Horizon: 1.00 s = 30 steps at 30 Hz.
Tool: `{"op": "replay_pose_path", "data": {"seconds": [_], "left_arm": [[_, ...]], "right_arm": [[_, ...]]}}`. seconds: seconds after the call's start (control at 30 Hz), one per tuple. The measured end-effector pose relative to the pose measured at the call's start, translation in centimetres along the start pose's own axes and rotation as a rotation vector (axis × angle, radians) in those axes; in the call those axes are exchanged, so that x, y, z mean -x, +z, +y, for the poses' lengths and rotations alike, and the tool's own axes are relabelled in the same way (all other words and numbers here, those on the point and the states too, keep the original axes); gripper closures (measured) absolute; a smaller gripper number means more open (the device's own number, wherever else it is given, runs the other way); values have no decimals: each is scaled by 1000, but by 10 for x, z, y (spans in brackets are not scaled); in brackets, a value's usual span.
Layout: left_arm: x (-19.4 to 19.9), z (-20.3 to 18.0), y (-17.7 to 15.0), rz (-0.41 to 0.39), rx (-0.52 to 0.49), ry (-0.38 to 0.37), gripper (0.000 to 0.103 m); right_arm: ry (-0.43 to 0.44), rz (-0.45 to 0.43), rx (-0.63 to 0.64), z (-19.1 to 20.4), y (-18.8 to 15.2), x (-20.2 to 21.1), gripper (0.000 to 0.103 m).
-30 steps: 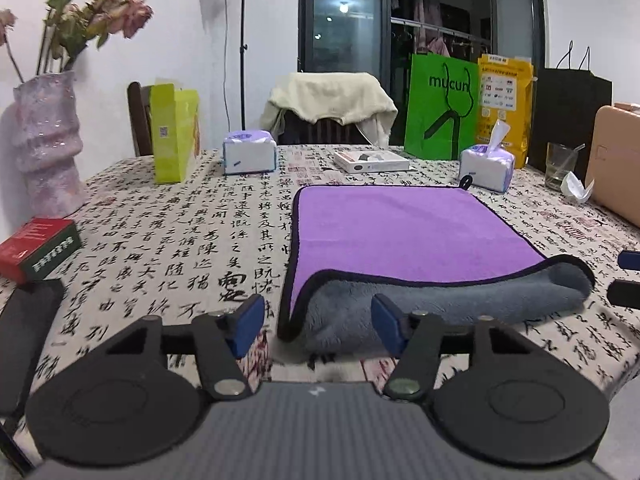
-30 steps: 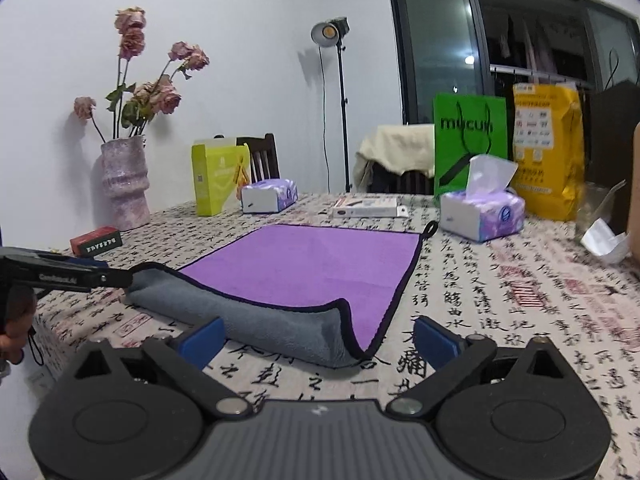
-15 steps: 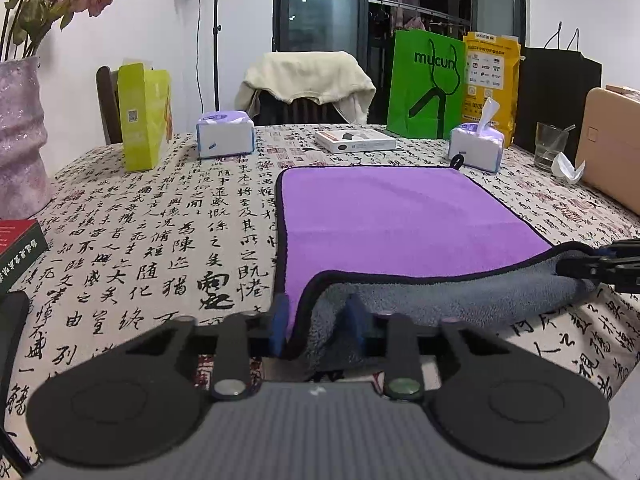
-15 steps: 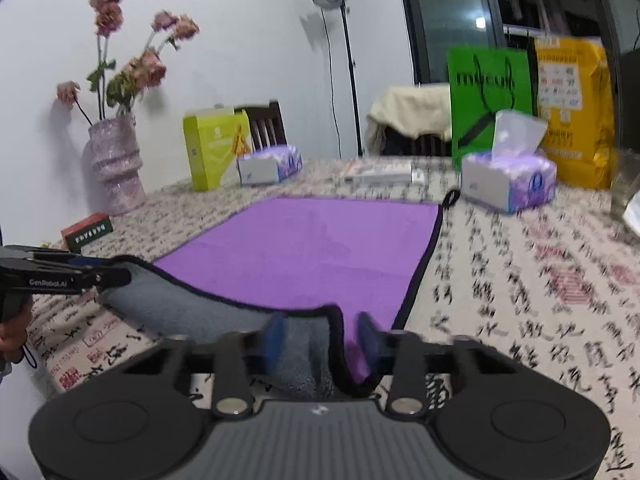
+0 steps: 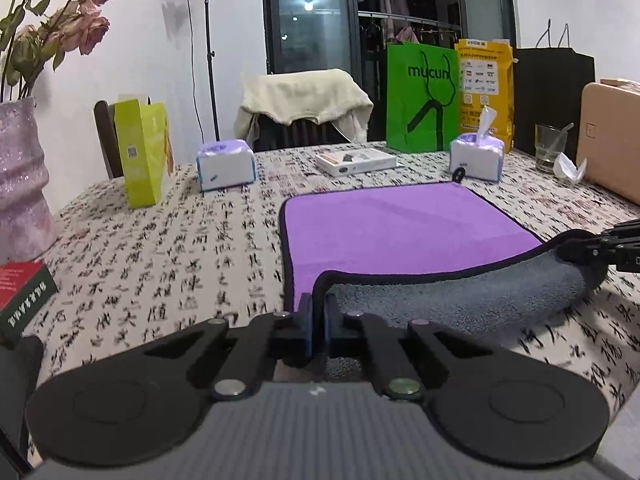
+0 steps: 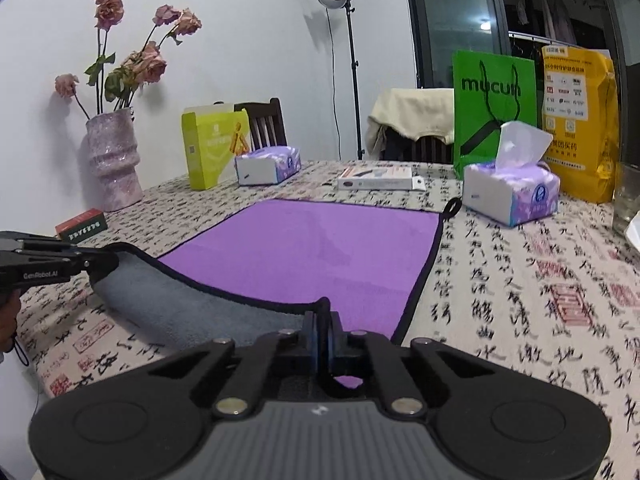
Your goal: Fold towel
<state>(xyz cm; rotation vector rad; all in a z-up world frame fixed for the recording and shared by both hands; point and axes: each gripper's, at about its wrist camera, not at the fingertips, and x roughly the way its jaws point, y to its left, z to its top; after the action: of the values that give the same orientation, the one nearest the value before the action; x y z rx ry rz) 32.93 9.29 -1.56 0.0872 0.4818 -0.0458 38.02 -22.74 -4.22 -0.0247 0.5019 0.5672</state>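
A purple towel (image 5: pixel 400 232) with a grey underside and black trim lies flat on the patterned tablecloth; it also shows in the right wrist view (image 6: pixel 312 248). Its near edge is curled up, grey side showing. My left gripper (image 5: pixel 318 314) is shut on the towel's near left corner. My right gripper (image 6: pixel 322 330) is shut on the near right corner. Each gripper shows at the edge of the other's view, the right one (image 5: pixel 600 252) and the left one (image 6: pixel 60 264), both pinching the raised hem.
Two tissue packs (image 5: pixel 226 164) (image 6: pixel 510 192), a flat white box (image 5: pixel 356 162), a yellow-green box (image 5: pixel 142 152), a pink vase (image 6: pixel 114 160), a small red box (image 6: pixel 82 224), green and yellow bags (image 5: pixel 420 100) and a glass (image 5: pixel 550 148) stand around the towel.
Both grippers went from open beside the towel's near corners to shut on them. The near hem has lifted slightly off the table.
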Motion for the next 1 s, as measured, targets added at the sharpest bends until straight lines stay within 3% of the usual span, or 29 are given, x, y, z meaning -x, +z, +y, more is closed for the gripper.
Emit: {"op": "replay_pose_path", "data": {"seconds": [0.5, 1.0], "left_arm": [[-53, 10, 61, -4, 29, 16, 97], [-149, 35, 117, 65, 63, -30, 97]], "right_arm": [[-14, -33, 56, -29, 59, -38, 99], [19, 40, -13, -84, 110, -118, 99]]}}
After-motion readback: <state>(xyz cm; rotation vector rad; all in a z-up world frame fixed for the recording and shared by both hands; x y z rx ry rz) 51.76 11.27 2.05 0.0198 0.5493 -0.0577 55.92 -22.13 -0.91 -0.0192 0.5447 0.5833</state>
